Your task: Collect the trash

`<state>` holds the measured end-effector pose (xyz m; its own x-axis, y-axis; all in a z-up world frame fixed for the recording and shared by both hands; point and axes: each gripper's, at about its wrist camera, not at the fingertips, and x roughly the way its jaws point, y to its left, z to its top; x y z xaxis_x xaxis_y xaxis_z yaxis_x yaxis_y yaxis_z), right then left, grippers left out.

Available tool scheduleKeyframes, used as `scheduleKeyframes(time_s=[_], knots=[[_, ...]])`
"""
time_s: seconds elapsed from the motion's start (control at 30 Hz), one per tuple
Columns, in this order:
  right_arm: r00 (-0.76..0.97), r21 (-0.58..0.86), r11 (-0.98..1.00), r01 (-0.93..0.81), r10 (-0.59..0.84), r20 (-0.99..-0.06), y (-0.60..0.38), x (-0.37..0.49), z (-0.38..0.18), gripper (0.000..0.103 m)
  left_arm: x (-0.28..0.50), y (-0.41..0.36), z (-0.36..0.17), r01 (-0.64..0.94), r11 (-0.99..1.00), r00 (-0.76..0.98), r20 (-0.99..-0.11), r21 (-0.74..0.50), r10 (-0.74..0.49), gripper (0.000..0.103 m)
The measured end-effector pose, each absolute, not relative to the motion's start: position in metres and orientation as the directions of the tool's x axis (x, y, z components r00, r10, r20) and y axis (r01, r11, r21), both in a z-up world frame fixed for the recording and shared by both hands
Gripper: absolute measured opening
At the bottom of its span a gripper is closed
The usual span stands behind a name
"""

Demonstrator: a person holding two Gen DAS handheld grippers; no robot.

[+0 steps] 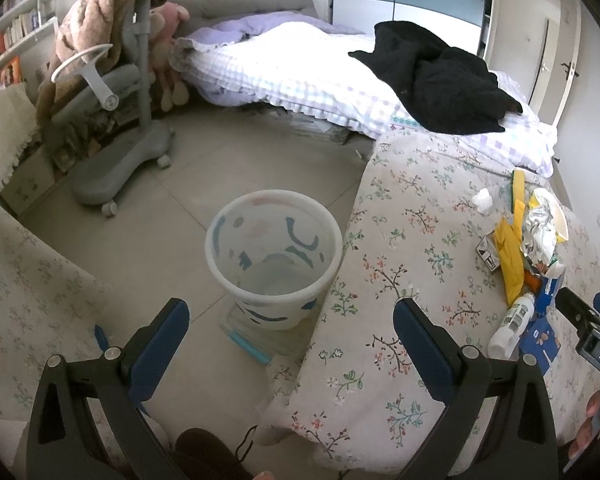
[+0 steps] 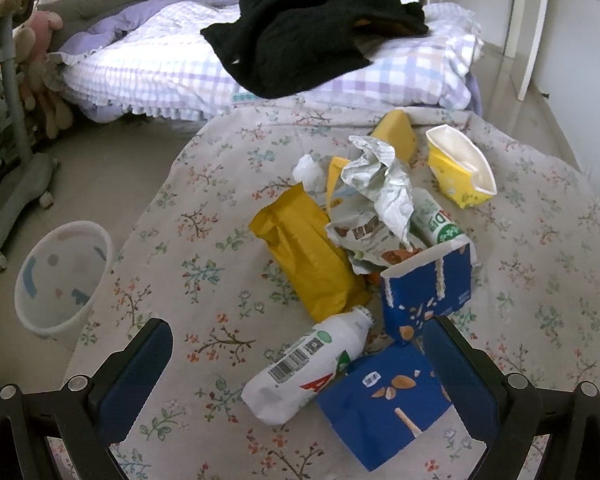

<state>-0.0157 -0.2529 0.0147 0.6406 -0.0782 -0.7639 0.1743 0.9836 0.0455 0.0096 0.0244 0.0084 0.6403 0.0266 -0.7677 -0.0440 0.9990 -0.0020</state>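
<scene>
Both grippers wide open, empty: left gripper point(image 1: 292, 320) aimed over wastebasket point(image 1: 274, 264) on floor; right gripper point(image 2: 296, 344) straddles white bottle point(image 2: 308, 364) in trash pile on floral worktop point(image 2: 188, 264), likely first pick.

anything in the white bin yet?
No trash shows inside the white bin: only its printed wall and a bare bottom. The part under the near rim is hidden. The trash pile lies on the floral cloth.

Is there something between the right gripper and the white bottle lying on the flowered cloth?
Nothing visible blocks it. The right gripper is open, and the white bottle lies just ahead between its fingers. A blue carton touches the bottle on the right side, close to the right finger, so it may get pushed.
</scene>
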Motion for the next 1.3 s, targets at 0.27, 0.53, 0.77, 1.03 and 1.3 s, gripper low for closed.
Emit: scheduleKeyframes(time_s=[0.27,0.53,0.77,1.03,1.3], knots=[[0.636,0.06,0.981,0.182,-0.071,-0.769,-0.255,-0.014,0.0148,0.103,0.0096,0.0285,0.011,-0.051,0.999,0.644,-0.765,-0.011,0.025,0.103],[0.642,0.071,0.98,0.185,-0.066,-0.764,-0.2558,-0.0103,0.0191,0.103,0.0109,0.0291,0.0112,-0.055,0.998,0.644,-0.764,-0.011,0.027,0.103],[0.641,0.073,0.981,0.181,-0.061,-0.765,-0.2535,-0.0089,0.0197,0.103,0.0117,0.0299,0.0116,-0.055,0.998,0.643,-0.766,-0.013,0.026,0.103],[0.64,0.073,0.981,0.181,-0.061,-0.766,-0.2519,-0.0103,0.0191,0.103,0.0118,0.0298,0.0117,-0.056,0.998,0.643,-0.766,-0.012,0.027,0.103],[0.642,0.072,0.981,0.18,-0.062,-0.764,-0.2526,-0.0111,0.019,0.103,0.0119,0.0302,0.0117,-0.055,0.998,0.643,-0.766,-0.011,0.027,0.103]])
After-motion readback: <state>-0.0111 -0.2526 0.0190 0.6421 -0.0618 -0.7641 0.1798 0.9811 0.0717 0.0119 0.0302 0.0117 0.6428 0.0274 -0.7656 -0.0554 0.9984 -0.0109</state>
